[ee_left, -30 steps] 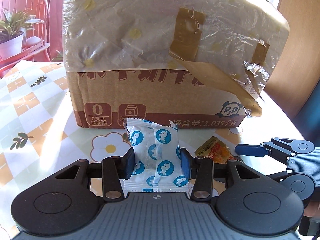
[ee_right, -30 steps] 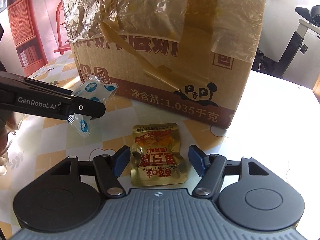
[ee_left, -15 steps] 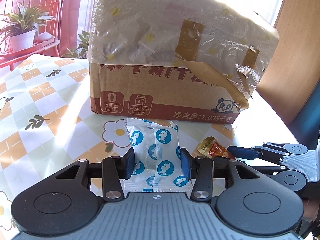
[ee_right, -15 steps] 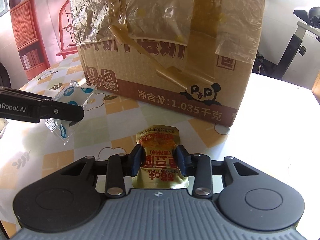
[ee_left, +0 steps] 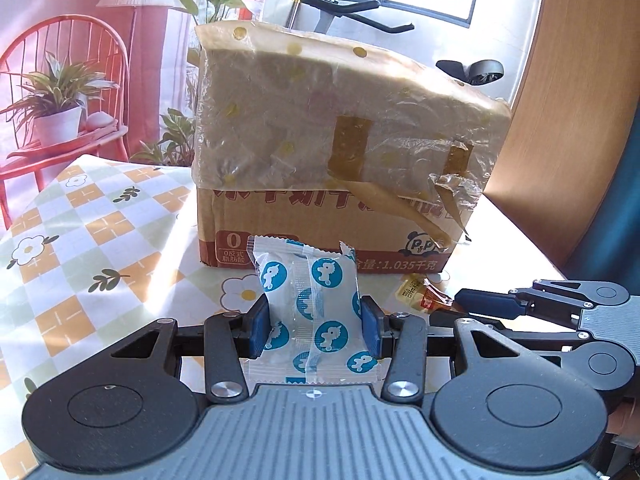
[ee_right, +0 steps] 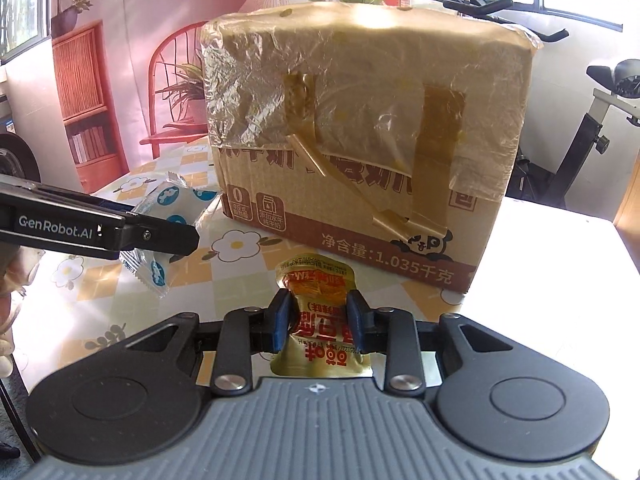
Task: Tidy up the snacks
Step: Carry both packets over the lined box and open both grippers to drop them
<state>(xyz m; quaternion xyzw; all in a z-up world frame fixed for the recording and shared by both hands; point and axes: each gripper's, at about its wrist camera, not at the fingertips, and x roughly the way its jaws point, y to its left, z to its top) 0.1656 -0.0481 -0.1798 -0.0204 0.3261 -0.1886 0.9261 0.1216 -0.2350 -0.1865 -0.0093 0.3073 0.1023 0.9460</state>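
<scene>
My left gripper (ee_left: pixel 314 330) is shut on a white snack packet with blue round prints (ee_left: pixel 310 300), held upright above the table. The packet also shows in the right wrist view (ee_right: pixel 170 208), with the left gripper (ee_right: pixel 160 236) at the left there. My right gripper (ee_right: pixel 318 320) is shut on a gold snack pouch with red print (ee_right: pixel 318 312), lifted off the table. In the left wrist view the pouch (ee_left: pixel 420 294) and the right gripper (ee_left: pixel 448 304) are at the right. A cardboard box (ee_left: pixel 340 168) wrapped in plastic film and tape stands just beyond both grippers (ee_right: pixel 360 136).
The table has a flower-and-check cloth (ee_left: pixel 100 240). A red chair with a potted plant (ee_left: pixel 56 120) stands at the far left. An exercise bike (ee_right: pixel 592 140) stands behind the box on the right. A wooden panel (ee_left: pixel 568 120) is at the right.
Both grippers have risen and drawn back from the box, each carrying its snack. The right gripper closed on the gold pouch about a second ago and lifted it off the table.
</scene>
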